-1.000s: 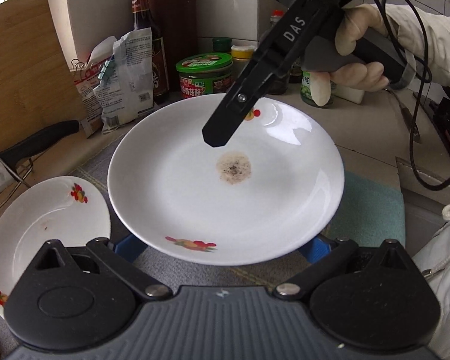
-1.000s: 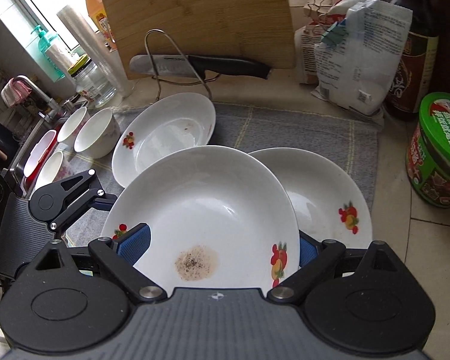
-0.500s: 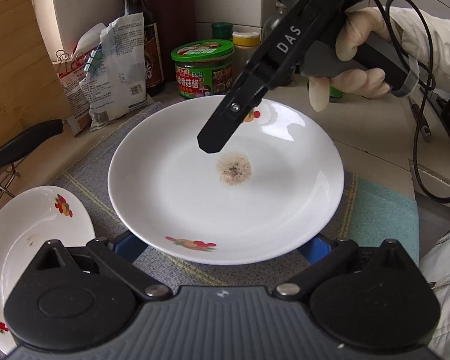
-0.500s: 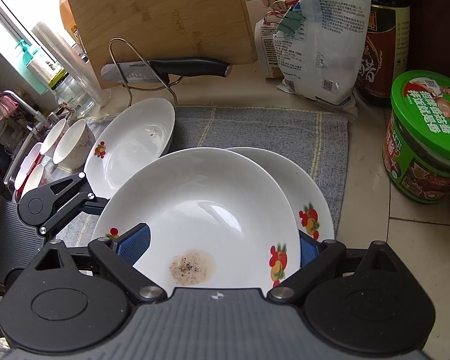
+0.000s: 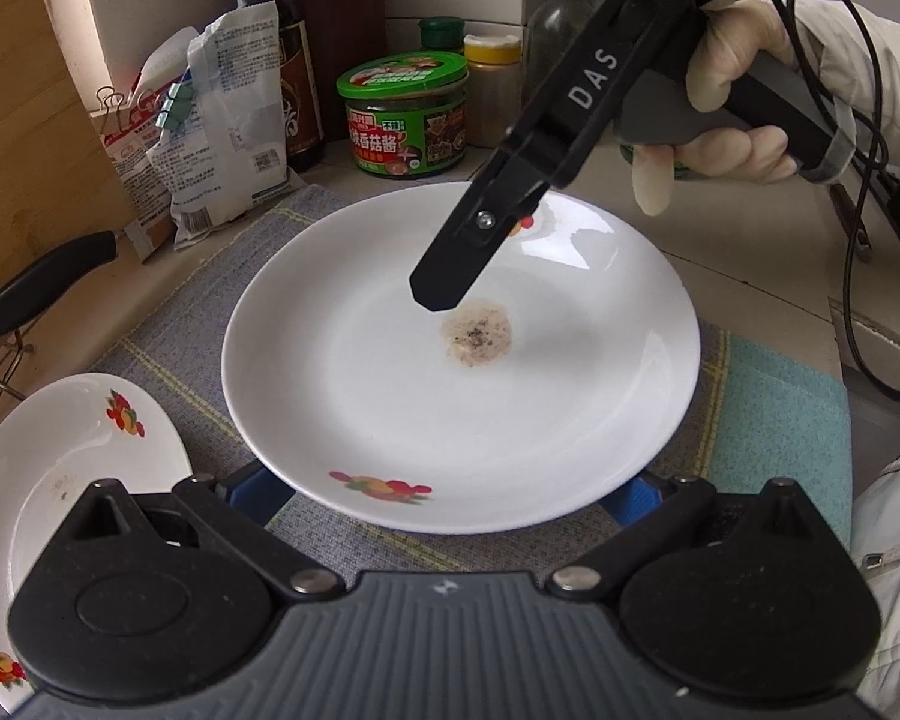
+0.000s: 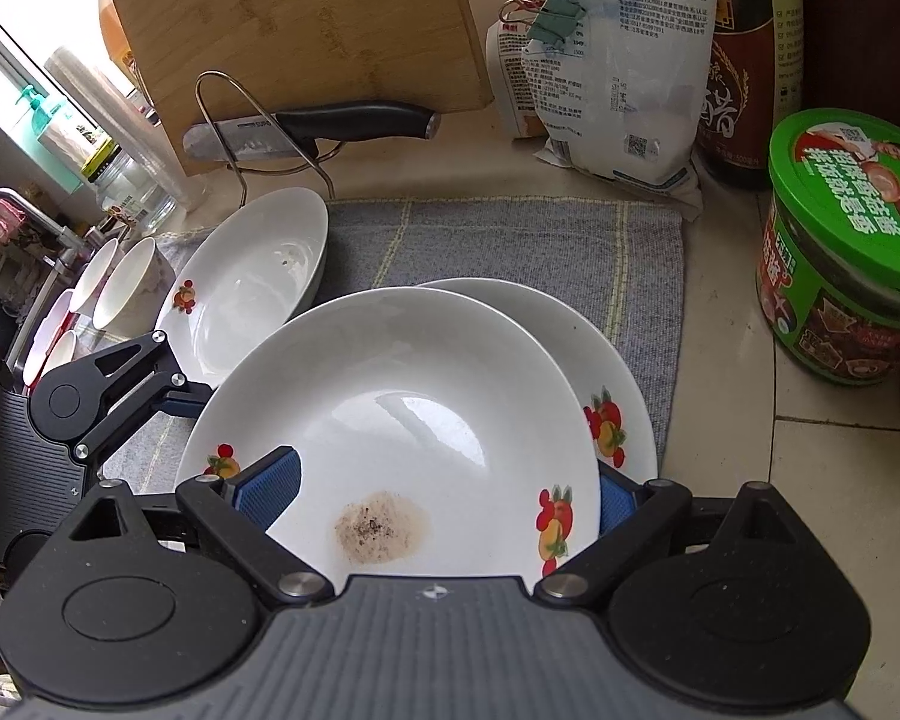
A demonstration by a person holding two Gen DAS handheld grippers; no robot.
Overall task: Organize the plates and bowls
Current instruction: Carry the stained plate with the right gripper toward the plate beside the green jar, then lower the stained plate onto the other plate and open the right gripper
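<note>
- Between my wide-spread right gripper [image 6: 444,495] pads [image 6: 270,483] sits the stained plate [image 6: 402,414], seemingly clamped edge to edge.
- My left gripper [image 5: 450,495] holds its opposite rim; grip unclear.
- Underneath: second plate [image 6: 606,360], grey mat [image 6: 510,240], tiled counter [image 6: 780,468].

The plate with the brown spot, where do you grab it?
Probably by the rim, coming in from the side, one tool finger above and one underneath. The stained plate looks too wide to squeeze across, but its raised edge is thin.
</note>
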